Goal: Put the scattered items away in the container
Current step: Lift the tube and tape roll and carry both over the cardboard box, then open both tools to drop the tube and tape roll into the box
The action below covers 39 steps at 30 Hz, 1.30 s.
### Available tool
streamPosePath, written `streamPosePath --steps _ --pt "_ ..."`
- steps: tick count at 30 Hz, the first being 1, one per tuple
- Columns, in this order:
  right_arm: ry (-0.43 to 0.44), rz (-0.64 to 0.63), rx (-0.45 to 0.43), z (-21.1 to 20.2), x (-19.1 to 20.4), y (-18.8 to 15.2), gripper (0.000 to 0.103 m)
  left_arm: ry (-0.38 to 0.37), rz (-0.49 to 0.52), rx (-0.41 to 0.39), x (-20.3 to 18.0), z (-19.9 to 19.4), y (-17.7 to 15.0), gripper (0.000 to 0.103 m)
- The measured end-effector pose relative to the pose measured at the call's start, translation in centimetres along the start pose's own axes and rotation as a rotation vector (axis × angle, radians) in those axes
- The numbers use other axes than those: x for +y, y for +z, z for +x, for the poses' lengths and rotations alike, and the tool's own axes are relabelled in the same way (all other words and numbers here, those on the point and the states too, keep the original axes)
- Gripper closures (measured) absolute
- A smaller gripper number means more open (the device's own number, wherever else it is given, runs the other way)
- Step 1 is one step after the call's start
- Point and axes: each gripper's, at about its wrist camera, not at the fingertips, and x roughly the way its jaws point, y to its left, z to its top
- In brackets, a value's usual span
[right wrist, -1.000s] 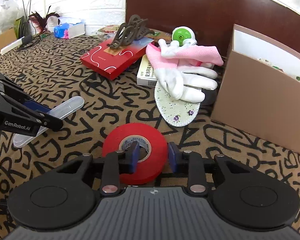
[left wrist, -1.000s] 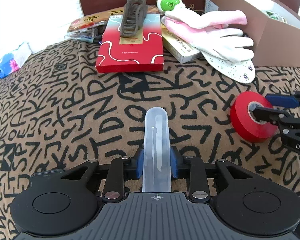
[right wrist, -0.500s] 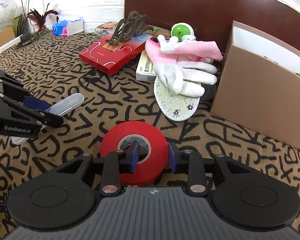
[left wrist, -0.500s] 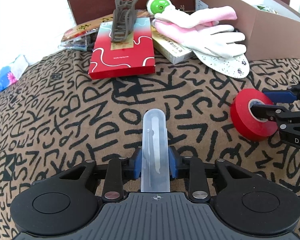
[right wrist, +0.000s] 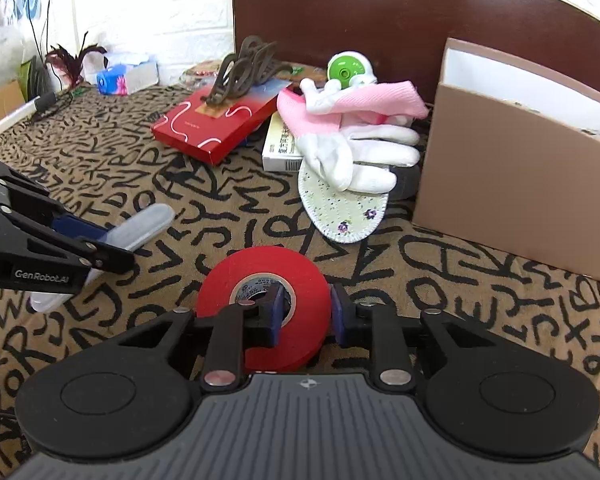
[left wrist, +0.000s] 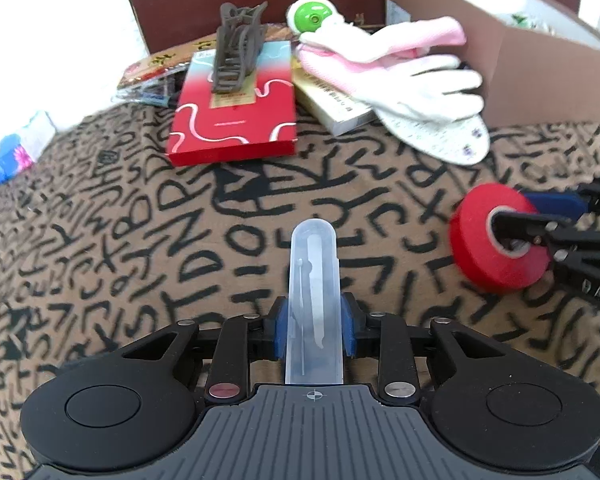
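Observation:
My left gripper is shut on a clear plastic tube case with a metal tool inside, held above the patterned cloth. It also shows at the left of the right wrist view. My right gripper is shut on a red tape roll, one finger through its core, one outside the rim. The roll shows at the right of the left wrist view. The brown cardboard box stands open at the back right.
At the back lie a red booklet box with a brown hair claw on it, white and pink gloves, a floral insole, a white medicine box and a green-and-white round object. A tissue pack sits far left.
Both grippers have risen a little with their loads and drawn nearer the back of the table. The box and the scattered items look closer.

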Motion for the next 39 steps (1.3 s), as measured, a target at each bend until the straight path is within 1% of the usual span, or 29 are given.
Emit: streamPosePath --steps 4,7,11,15,21,26,30,33,36,39 --pt "0.011 0.008 -0.004 -1.2 -0.2 -0.6 0.076 -0.024 0.004 -0.031 -1.5 -1.1 0.4 0.078" --pt "0.016 0.021 -0.026 -2.4 -0.6 -0.8 0.076 -0.066 0.007 -0.065 -2.5 -2.4 1.0 0.078" --pt "0.009 0.022 -0.077 -4.8 -1.4 -0.6 0.076 -0.114 0.015 -0.1 -4.2 -4.1 2.4 0.078" --pt "-0.005 0.032 -0.134 -7.5 -2.8 -0.1 0.075 -0.17 0.038 -0.155 -6.4 -6.0 4.3 0.078" --pt "-0.044 0.04 -0.228 -11.1 -5.5 1.9 0.075 -0.243 0.077 -0.234 -9.4 -8.5 8.0 0.078" --pt "-0.113 0.023 -0.3 -12.6 -7.7 4.2 0.075 -0.254 0.106 -0.286 -11.3 -9.3 11.8 0.078" --pt "-0.195 0.005 -0.337 -12.7 -9.8 6.3 0.075 -0.28 0.112 -0.317 -12.7 -9.4 15.5 0.078" --pt "-0.26 0.017 -0.342 -12.3 -12.3 8.1 0.075 -0.308 0.109 -0.333 -13.9 -8.9 18.5 0.078" --pt "-0.336 0.026 -0.331 -11.3 -14.9 9.5 0.075 -0.286 0.128 -0.357 -15.4 -7.8 21.0 0.077" --pt "-0.399 0.034 -0.299 -9.8 -17.2 10.2 0.075 -0.288 0.134 -0.343 -16.7 -5.5 23.2 0.077"
